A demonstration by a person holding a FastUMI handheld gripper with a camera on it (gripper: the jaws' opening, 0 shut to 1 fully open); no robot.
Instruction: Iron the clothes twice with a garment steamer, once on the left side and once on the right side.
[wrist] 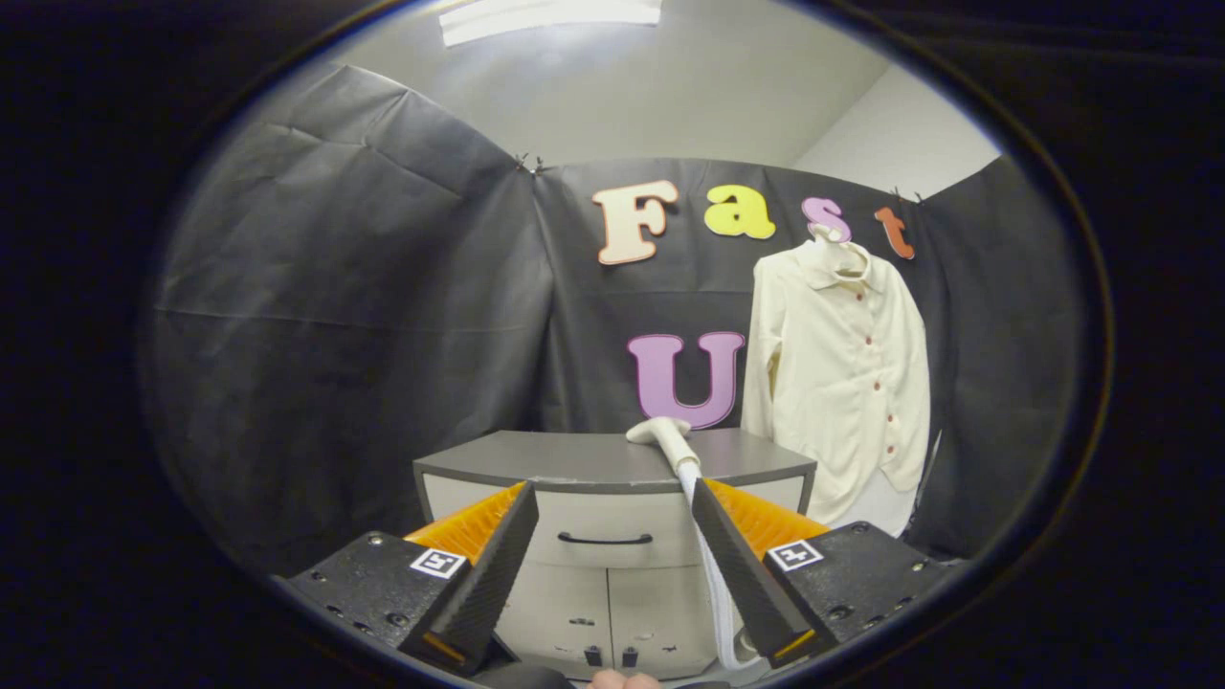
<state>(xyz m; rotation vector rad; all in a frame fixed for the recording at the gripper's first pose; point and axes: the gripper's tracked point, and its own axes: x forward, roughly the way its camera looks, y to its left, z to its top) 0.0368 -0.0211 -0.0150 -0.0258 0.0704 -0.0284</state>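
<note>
I hold the gripper (612, 507) back with jaws wide and empty, lined up on the steamer head (662, 435) lying on the cabinet surface (574, 457), its hose trailing down, beside the hanging shirt (842, 373).

No readable text; each finger mount (438, 562) bears only a square marker

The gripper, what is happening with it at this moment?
A person is holding the gripper out toward a grey cabinet, and its fingers are open with nothing between them. The garment steamer head lies on the cabinet top, just beyond the fingers, with its white hose hanging down the front. A cream shirt hangs on the booth wall beside the cabinet. The steamer has not yet been picked up.
</note>
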